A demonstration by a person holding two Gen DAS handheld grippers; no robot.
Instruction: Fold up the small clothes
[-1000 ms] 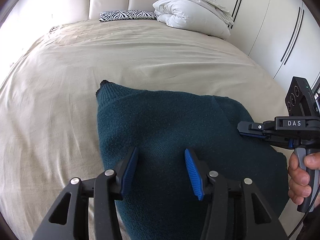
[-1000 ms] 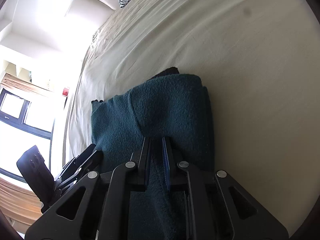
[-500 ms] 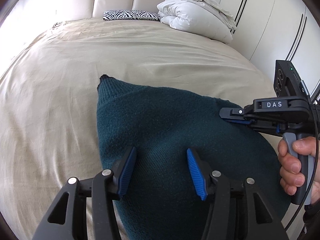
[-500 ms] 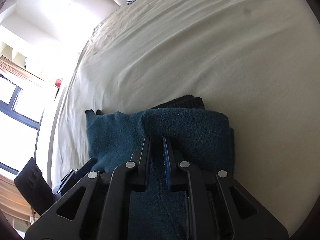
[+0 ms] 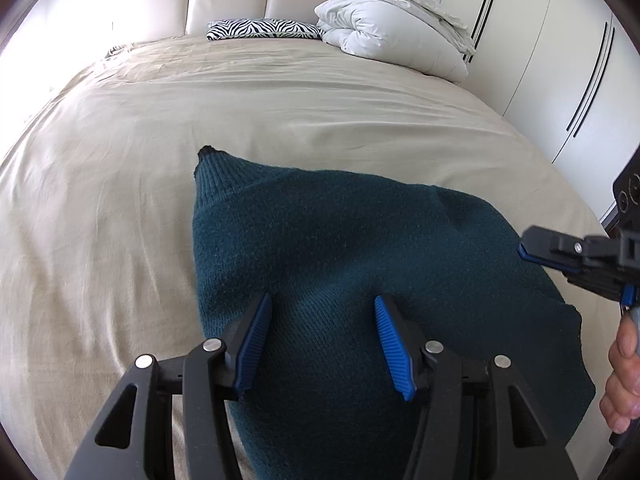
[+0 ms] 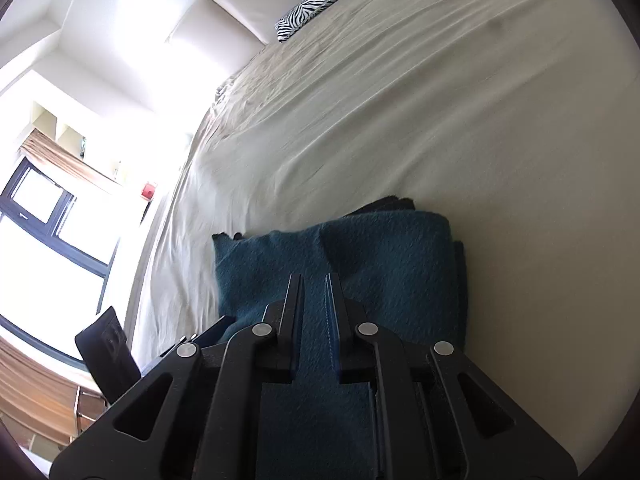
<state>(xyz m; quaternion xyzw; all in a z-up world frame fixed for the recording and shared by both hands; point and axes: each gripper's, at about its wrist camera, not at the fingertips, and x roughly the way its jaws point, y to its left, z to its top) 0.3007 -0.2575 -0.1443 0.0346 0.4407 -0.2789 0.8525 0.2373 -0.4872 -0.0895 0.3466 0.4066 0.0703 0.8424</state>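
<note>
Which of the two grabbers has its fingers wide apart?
The left gripper: its blue fingers stand wide apart over the teal sweater. The right gripper is nearly shut.

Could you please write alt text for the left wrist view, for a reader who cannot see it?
The open left gripper hovers over a folded teal sweater on a beige bed. The right gripper reaches in from the right; a white duvet sits behind.

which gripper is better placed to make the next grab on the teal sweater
Left, probably. The left gripper hangs open right over the teal sweater, blue pads either side of the knit. The right gripper is shut, empty, off at the sweater's edge.
</note>
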